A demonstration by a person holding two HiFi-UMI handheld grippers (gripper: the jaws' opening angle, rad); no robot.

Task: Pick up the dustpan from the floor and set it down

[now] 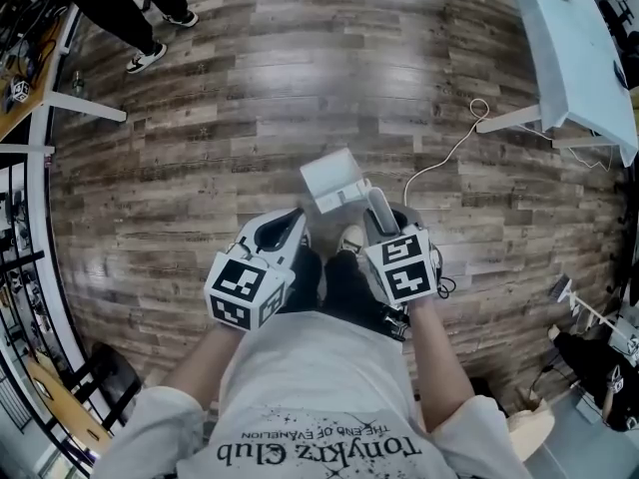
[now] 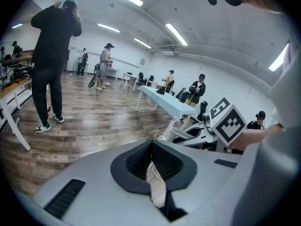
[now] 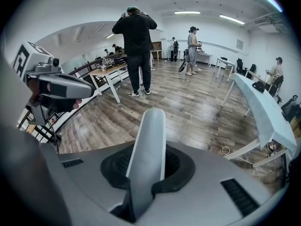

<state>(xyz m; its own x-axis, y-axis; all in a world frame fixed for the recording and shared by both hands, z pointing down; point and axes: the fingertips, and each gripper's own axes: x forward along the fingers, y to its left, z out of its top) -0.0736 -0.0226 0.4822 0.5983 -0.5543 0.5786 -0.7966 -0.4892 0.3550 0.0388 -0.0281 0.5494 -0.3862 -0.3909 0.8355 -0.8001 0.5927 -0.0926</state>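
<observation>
In the head view the white dustpan (image 1: 332, 180) hangs low over the wooden floor, just ahead of the person's shoes. Its pale grey handle (image 1: 381, 211) runs back into my right gripper (image 1: 385, 230), which is shut on it. From the right gripper view the handle (image 3: 149, 140) rises straight out between the dark pads of my right gripper (image 3: 146, 173); the pan itself is hidden there. My left gripper (image 1: 286, 232) sits beside it on the left, apart from the dustpan. In its own view the left gripper (image 2: 151, 149) has its jaws together with nothing between them.
A white table (image 1: 574, 48) stands at the far right, with a cable (image 1: 449, 158) looped on the floor by its leg. A bystander's legs (image 1: 150, 18) are at the far left. A standing person (image 3: 136, 46) and a long table (image 3: 263, 107) lie ahead.
</observation>
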